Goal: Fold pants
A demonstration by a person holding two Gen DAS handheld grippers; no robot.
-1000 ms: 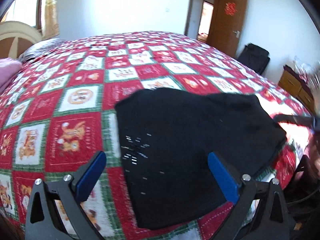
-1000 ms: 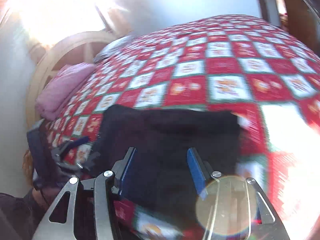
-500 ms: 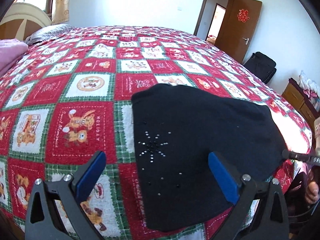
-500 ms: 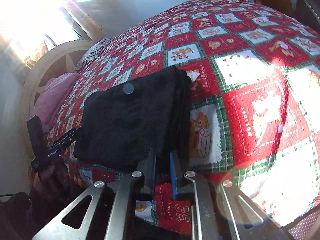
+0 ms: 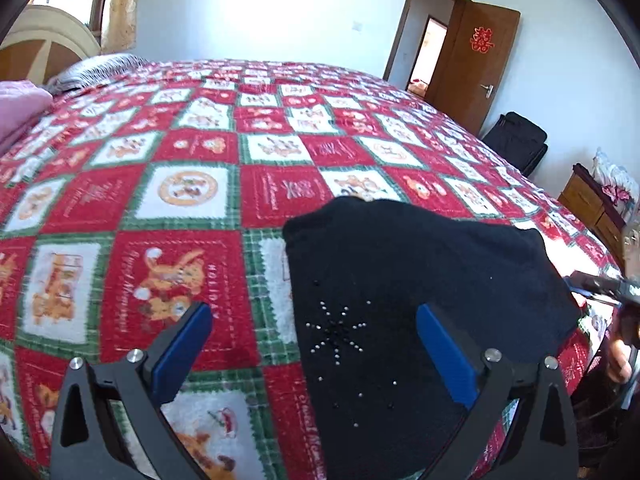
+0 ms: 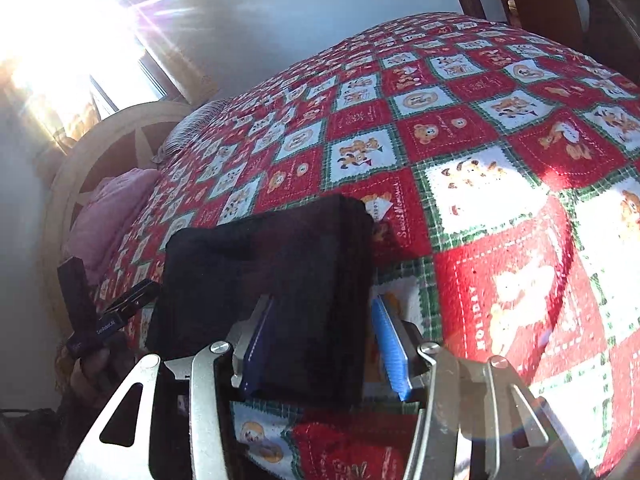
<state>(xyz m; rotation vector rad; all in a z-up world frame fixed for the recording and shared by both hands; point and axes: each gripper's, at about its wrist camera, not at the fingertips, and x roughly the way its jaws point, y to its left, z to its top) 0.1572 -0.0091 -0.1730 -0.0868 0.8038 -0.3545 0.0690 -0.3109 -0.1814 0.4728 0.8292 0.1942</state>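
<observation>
The black pants lie folded into a compact stack on the red checked bedspread, near the bed's front edge, with a rhinestone star on top. My left gripper is open and empty, held just above the stack's near left part. In the right wrist view the pants lie between the fingers of my right gripper, which is open and straddles the stack's near right corner. The left gripper shows at the left edge of that view.
A pink pillow and a grey striped pillow lie by the wooden headboard. A brown door, a black bag and a wooden cabinet stand past the bed's right side.
My right gripper closed near the stack's corner half a second ago and now stands open around it. The left gripper stays open and has drawn slightly closer over the stack.
</observation>
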